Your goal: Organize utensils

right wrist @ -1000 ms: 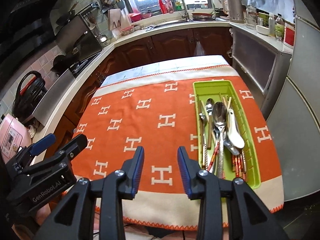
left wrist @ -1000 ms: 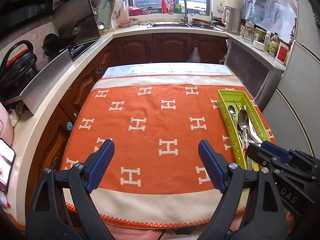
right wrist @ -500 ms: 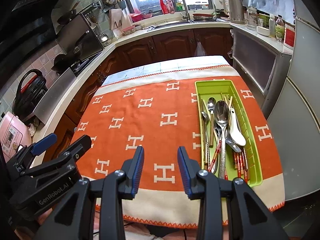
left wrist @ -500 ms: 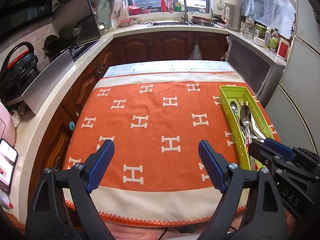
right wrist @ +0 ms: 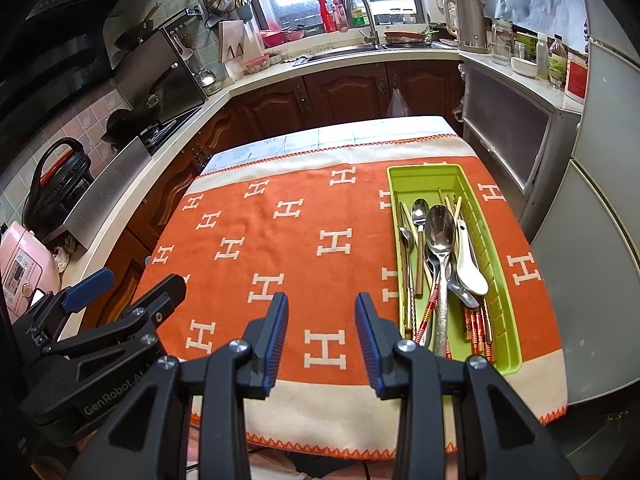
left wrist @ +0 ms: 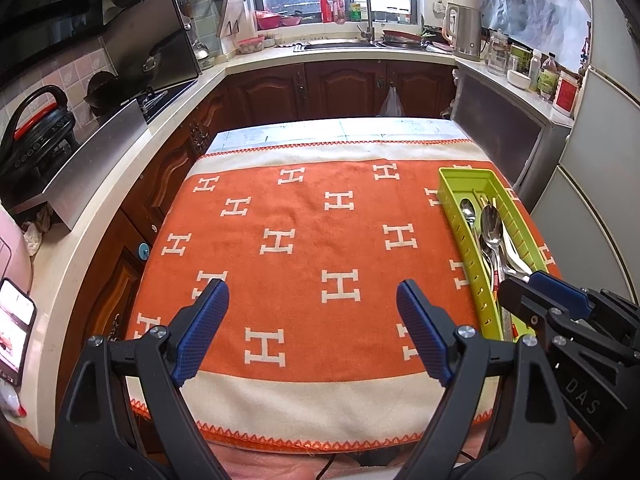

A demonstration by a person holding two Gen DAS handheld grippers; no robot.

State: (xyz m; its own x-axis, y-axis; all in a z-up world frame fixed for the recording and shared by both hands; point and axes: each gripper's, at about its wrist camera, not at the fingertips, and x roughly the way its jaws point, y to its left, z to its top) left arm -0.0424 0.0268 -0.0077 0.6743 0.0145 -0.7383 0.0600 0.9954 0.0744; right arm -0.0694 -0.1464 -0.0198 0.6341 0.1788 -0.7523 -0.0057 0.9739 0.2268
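Both grippers are empty: left gripper [left wrist: 312, 320] fingers wide, right gripper [right wrist: 322, 330] fingers narrow. The utensils [right wrist: 440, 264] lie tangled in the green tray [right wrist: 502, 280] at right; pulling one may drag others out.

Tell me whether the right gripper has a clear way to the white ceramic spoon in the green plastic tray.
Probably yes. The right gripper is open and empty, and the white ceramic spoon lies on top of the other utensils in the green plastic tray, nothing over it.
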